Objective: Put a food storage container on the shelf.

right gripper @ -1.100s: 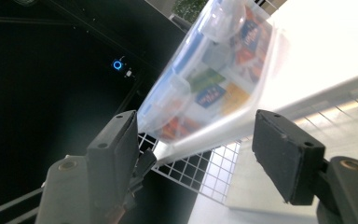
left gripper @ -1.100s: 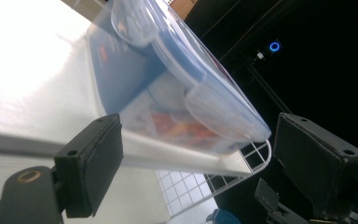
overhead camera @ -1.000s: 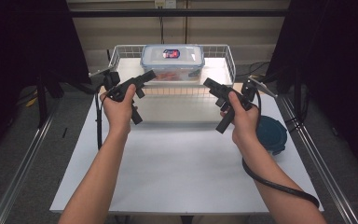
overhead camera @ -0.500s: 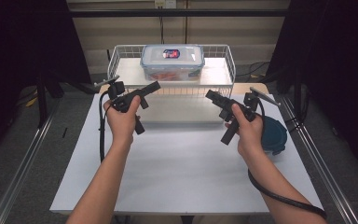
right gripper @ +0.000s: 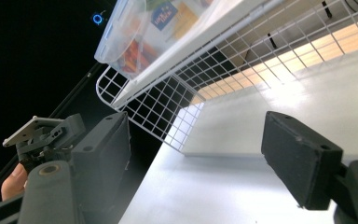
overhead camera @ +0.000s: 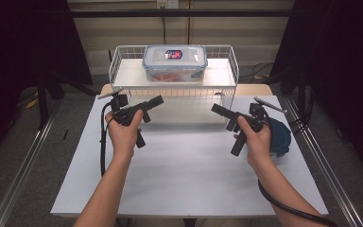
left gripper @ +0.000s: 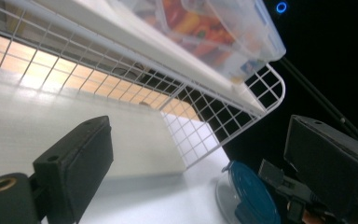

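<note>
Container: clear lidded food box (overhead camera: 175, 62), contents orange-red, on wire shelf (overhead camera: 227, 75) above desk (overhead camera: 184, 175). I judge it rigid, slick, moderately heavy; I'd grip the 2 short ends. Left tool (overhead camera: 157, 100) and right tool (overhead camera: 215, 109) both released, jaws just opening, nothing between.

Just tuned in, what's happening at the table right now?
A person holds the left gripper and the right gripper over the white table, in front of the wire rack. Both sets of jaws have just been opening and hold nothing. The clear lidded container of food sits untouched on the rack. A blue lid lies beside the right hand.
</note>
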`<state>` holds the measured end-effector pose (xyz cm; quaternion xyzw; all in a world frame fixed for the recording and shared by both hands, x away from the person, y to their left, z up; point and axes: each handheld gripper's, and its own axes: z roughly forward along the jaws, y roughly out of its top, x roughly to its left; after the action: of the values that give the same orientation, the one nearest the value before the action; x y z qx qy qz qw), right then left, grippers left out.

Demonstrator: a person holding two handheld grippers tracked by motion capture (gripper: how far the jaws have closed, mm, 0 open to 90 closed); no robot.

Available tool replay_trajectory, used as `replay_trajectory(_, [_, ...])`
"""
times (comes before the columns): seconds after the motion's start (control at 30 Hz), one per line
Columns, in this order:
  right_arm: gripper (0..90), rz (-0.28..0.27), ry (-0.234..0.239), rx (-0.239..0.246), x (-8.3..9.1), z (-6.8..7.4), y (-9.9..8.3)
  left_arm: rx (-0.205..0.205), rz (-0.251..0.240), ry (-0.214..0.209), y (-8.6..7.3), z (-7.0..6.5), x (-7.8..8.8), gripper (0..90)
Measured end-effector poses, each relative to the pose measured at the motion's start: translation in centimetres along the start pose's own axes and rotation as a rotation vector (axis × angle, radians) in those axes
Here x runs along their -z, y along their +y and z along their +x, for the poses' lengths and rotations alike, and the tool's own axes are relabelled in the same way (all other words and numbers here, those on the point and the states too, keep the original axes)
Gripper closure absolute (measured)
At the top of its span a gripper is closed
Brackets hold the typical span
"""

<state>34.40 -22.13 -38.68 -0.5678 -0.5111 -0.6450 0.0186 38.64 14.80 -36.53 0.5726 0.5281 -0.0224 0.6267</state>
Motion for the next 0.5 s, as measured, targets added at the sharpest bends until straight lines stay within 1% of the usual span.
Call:
replay_trajectory(0.1, [23.1, 0.01, -0.003, 0.014, 0.2, -0.3, -0.2, -0.008, 0.006, 0.004, -0.6, 0.2, 0.3, 7.4])
replay_trajectory(0.13, [23.0, 0.01, -0.005, 0.012, 0.3, -0.3, -0.2, 0.0, 0.005, 0.009, -0.8, 0.3, 0.3, 7.3])
replay_trajectory(0.17, [22.9, 0.013, -0.008, 0.013, 0.3, -0.4, -0.3, 0.0, 0.007, 0.005, -1.0, 0.5, 0.4, 7.3])
replay_trajectory(0.2, [22.9, 0.017, -0.015, 0.017, 0.4, -0.5, -0.3, -0.006, 0.016, 0.013, -1.2, 0.6, 0.5, 7.2])
replay_trajectory(0.3, [22.6, 0.021, -0.019, 0.021, 0.6, -0.8, -0.4, -0.012, 0.026, 0.013, -1.9, 0.9, 0.7, 6.8])
replay_trajectory(0.33, [22.6, 0.025, -0.021, 0.024, 0.7, -0.9, -0.4, -0.008, 0.027, 0.017, -2.0, 0.9, 0.7, 6.7])
replay_trajectory(0.37, [22.6, 0.028, -0.028, 0.024, 0.8, -1.0, -0.4, -0.012, 0.03, 0.015, -2.2, 1.0, 0.8, 6.4])
replay_trajectory(0.4, [22.6, 0.029, -0.025, 0.023, 0.9, -1.1, -0.4, -0.024, 0.037, 0.026, -2.4, 1.1, 0.8, 6.3])
replay_trajectory(0.47, [22.5, 0.031, -0.033, 0.028, 1.0, -1.3, -0.3, -0.007, 0.048, 0.015, -2.7, 1.3, 1.0, 5.6])
replay_trajectory(0.5, [22.4, 0.031, -0.04, 0.033, 1.2, -1.4, -0.3, -0.013, 0.052, 0.025, -2.8, 1.4, 1.0, 5.6])
